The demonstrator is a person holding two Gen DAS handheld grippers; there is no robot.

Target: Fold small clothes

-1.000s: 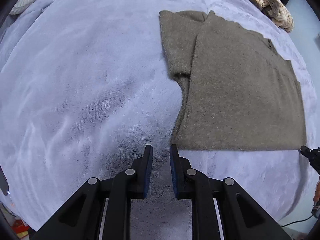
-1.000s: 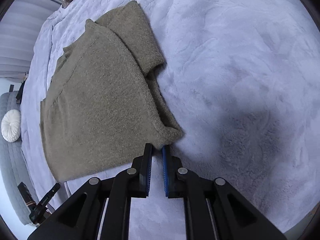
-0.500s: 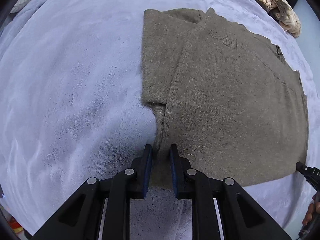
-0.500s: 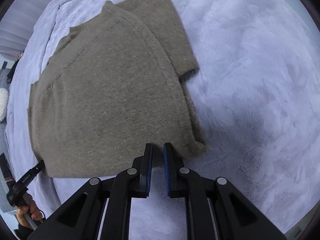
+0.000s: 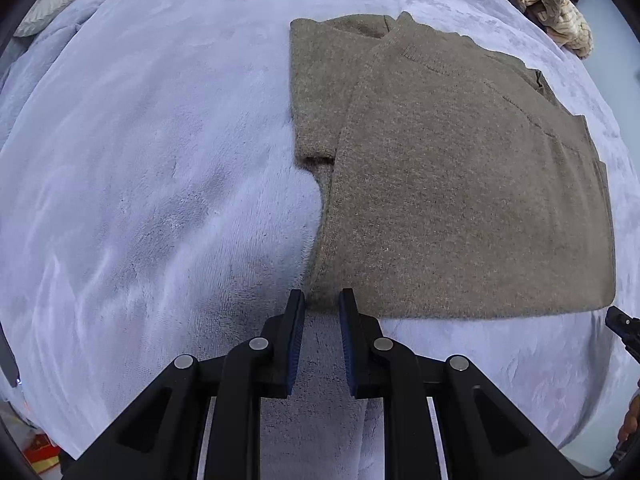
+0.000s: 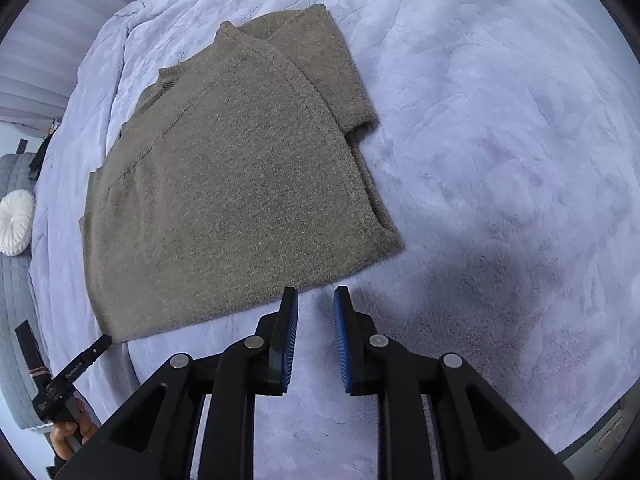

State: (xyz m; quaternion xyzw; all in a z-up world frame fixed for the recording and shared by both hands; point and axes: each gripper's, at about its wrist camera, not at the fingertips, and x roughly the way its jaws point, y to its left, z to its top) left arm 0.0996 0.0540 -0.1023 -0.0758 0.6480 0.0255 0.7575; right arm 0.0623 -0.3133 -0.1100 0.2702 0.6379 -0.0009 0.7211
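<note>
Both tools, left point(image 5: 321, 300) and right point(image 6: 315, 297), narrowly parted, empty; lettering unreadable.

two wrist views over one bed, facing steeply down.
left wrist view looks down past its fingers point(image 5: 294, 320) at the sweater point(image 5: 460, 184) hem corner; right wrist view, tilted, faces the hem from its other side; both share the sweater and blanket point(image 6: 500, 140).
</note>
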